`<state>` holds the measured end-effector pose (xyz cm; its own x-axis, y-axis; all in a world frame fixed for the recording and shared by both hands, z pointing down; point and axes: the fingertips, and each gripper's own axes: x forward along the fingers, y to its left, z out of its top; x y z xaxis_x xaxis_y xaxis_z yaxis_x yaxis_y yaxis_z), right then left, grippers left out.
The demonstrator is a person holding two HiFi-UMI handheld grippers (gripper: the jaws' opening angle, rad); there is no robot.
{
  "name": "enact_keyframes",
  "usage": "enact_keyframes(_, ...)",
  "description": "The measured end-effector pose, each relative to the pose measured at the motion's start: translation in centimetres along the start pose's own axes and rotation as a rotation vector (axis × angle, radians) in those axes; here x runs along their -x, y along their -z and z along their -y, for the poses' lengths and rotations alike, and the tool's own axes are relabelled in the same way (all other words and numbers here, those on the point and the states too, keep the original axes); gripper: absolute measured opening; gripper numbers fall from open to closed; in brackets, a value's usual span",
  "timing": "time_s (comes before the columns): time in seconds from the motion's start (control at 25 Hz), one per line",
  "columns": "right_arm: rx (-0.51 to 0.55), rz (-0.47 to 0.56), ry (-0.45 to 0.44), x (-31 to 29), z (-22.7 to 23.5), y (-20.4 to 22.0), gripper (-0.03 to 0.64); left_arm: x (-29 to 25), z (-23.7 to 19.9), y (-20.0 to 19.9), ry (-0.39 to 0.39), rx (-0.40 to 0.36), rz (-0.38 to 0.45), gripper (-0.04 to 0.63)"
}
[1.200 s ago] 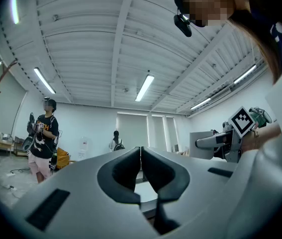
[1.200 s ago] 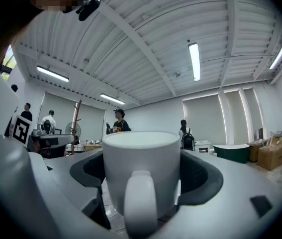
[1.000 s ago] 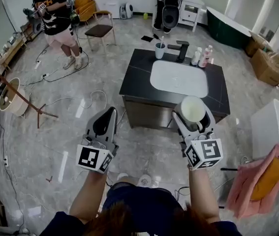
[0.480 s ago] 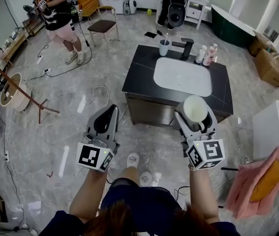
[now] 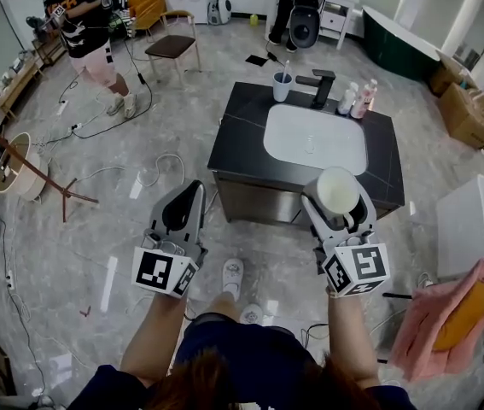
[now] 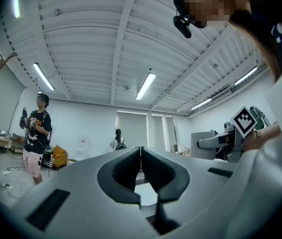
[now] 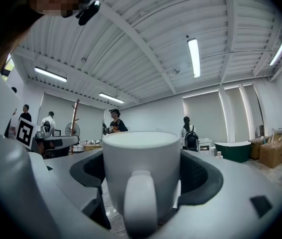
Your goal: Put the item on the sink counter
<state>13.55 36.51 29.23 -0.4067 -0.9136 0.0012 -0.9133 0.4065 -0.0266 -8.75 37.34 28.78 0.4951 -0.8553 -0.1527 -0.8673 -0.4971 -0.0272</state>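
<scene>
The white mug sits upright between the jaws of the right gripper, which clamp its sides. Its handle faces back toward the gripper's camera. In the head view the mug is held in the air and shows over the near edge of the dark sink counter. The left gripper is level with it, off to the left over the floor. Its jaws meet at the tips with nothing between them. On the counter are a white basin, a black faucet, a cup with a toothbrush and some bottles. A pink towel lies at the far right.
</scene>
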Motion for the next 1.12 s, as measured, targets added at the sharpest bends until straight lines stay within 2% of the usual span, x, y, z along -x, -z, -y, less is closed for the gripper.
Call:
enact_keyframes(0.8,-0.004,0.0,0.055,-17.3,4.5,-1.2,0.442,-16.8,-12.2,2.2,0.07,0.041,0.036,0.023)
enact_keyframes(1.12,-0.024,-0.008,0.091,-23.1,5.1,-0.3,0.442,-21.0,-16.8,4.0,0.101,0.05,0.028,0.023)
